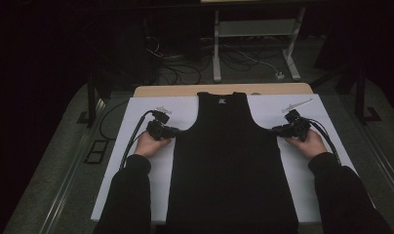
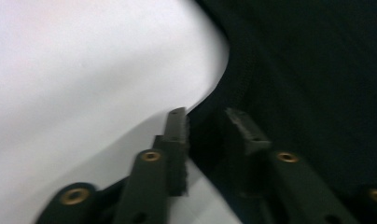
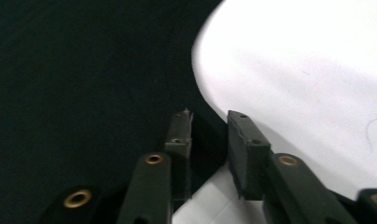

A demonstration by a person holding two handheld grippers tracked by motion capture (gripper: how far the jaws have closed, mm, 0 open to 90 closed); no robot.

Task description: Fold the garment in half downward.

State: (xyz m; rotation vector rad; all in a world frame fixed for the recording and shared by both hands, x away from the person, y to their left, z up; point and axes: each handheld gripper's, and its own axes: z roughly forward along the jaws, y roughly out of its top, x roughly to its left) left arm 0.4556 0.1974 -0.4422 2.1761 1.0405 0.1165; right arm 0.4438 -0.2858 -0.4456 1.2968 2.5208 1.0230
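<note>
Dark floor and trailing cables ring the white tabletop [image 1: 136, 109], where the black tank top [image 1: 227, 161] lies flat at centre, neck toward twelve o'clock, spread so both side seams are easy to reach. At nine o'clock your left hand-held gripper [image 2: 206, 127] straddles the armhole edge, jaws parted around the fabric, not clenched. At three o'clock your right hand-held gripper [image 3: 209, 129] mirrors it, also released, probably readying a matched two-sided pinch.

1. The left gripper [image 1: 178, 130] is held low by the left hand [image 1: 147, 144], jaws parted by a narrow gap.
2. The right gripper [image 1: 275, 129] is held likewise by the right hand [image 1: 309, 143], jaws slightly apart.
</note>
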